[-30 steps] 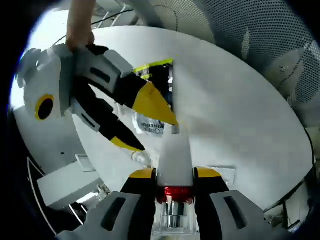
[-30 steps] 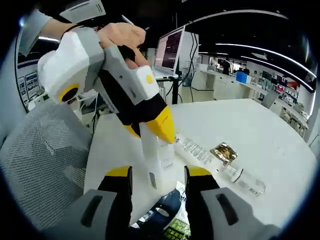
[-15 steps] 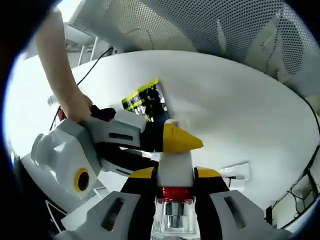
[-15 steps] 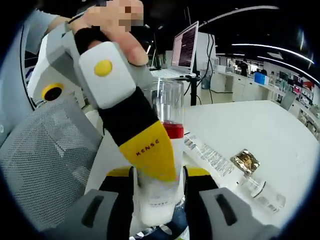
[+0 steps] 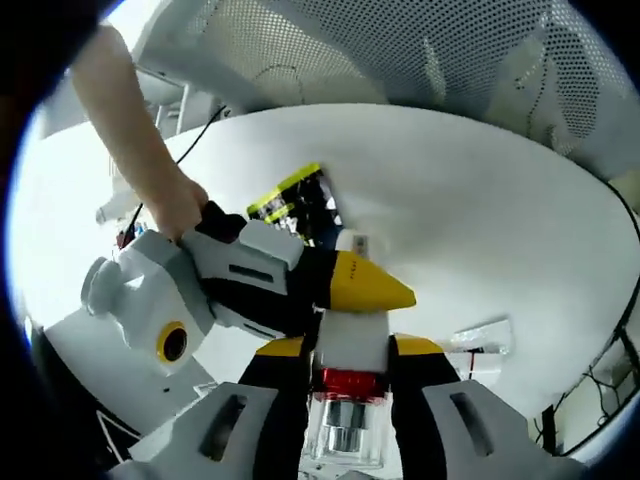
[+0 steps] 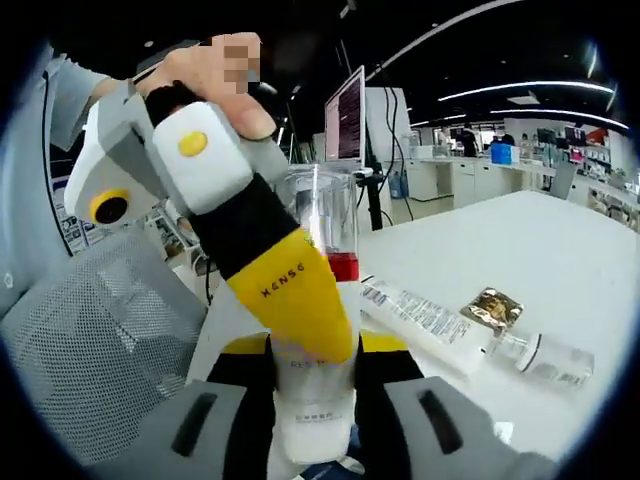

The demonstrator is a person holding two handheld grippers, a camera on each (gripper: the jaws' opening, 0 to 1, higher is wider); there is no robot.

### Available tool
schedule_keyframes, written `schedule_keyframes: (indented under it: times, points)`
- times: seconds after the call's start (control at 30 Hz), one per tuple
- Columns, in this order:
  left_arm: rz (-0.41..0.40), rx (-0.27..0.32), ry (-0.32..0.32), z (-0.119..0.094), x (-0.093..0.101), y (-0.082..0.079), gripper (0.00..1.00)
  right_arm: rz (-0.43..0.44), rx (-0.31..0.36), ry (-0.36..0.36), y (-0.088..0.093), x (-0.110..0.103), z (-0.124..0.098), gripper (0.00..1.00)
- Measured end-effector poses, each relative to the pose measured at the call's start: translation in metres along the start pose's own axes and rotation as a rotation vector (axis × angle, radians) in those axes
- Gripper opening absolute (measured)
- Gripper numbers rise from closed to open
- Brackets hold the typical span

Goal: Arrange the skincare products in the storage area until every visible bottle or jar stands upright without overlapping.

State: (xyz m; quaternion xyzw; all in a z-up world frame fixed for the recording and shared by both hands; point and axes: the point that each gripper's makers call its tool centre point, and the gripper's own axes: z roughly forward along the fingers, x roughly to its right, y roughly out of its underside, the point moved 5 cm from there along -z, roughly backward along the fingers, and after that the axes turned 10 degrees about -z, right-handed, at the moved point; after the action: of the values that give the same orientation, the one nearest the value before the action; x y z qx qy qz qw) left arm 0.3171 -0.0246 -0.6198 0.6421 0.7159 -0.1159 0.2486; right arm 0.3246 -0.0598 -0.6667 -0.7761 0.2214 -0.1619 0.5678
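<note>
White bottle clamped by both grippers' jaws

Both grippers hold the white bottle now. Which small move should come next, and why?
Probably lower the bottle onto a bare part of the table and stand it upright. Both the left gripper and the right gripper clamp it above the table, clear cap up, while a white tube and a clear bottle lie flat beyond.
</note>
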Motion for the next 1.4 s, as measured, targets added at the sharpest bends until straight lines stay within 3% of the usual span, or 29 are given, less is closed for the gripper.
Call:
schedule_keyframes:
  times: [0.1,0.27,0.4,0.53,0.6,0.63,0.73,0.77,0.83,0.9,1.0,1.07,1.17,1.27,1.4]
  points:
    - [-0.121,0.006,-0.026,-0.006,-0.007,0.003,0.32,0.033,0.021,0.019,0.001,0.001,-0.003,0.28]
    - [-0.427,0.047,-0.080,-0.018,-0.019,0.015,0.41,0.055,0.026,0.043,0.002,0.004,-0.006,0.28]
    - [-0.601,0.047,-0.119,-0.027,-0.021,0.028,0.43,0.069,0.037,0.059,0.001,0.004,-0.008,0.29]
    - [-0.897,0.066,-0.158,-0.034,-0.017,0.046,0.46,0.069,0.043,0.073,0.001,0.003,-0.008,0.29]
    - [-1.039,0.111,-0.164,-0.036,-0.015,0.047,0.45,0.071,0.048,0.083,0.001,0.003,-0.009,0.29]
    - [-1.161,0.152,-0.171,-0.038,-0.014,0.047,0.46,0.073,0.051,0.088,0.001,0.003,-0.009,0.29]
    - [-1.364,0.221,-0.171,-0.037,-0.010,0.048,0.48,0.074,0.053,0.095,0.001,0.003,-0.009,0.29]
    - [-1.452,0.280,-0.147,-0.032,-0.006,0.046,0.48,0.074,0.052,0.097,0.001,0.003,-0.009,0.29]
    - [-1.583,0.337,-0.143,-0.027,-0.001,0.042,0.49,0.076,0.053,0.104,0.001,0.003,-0.009,0.29]
    - [-1.679,0.374,-0.187,-0.024,-0.003,0.044,0.50,0.071,0.053,0.112,0.001,0.002,-0.008,0.29]
    - [-1.879,0.487,-0.234,-0.024,-0.006,0.044,0.50,0.070,0.055,0.133,0.002,0.004,-0.009,0.29]
    - [-1.946,0.503,-0.247,-0.022,-0.004,0.044,0.50,0.075,0.058,0.147,0.002,0.003,-0.009,0.29]
    - [-2.049,0.536,-0.335,-0.017,-0.003,0.047,0.48,0.085,0.060,0.167,0.002,0.004,-0.009,0.29]
    - [-2.196,0.628,-0.390,-0.011,-0.005,0.041,0.47,0.085,0.056,0.187,0.002,0.003,-0.007,0.29]
    - [-2.299,0.606,-0.474,-0.001,0.001,0.035,0.45,0.080,0.046,0.221,0.001,0.003,-0.005,0.29]
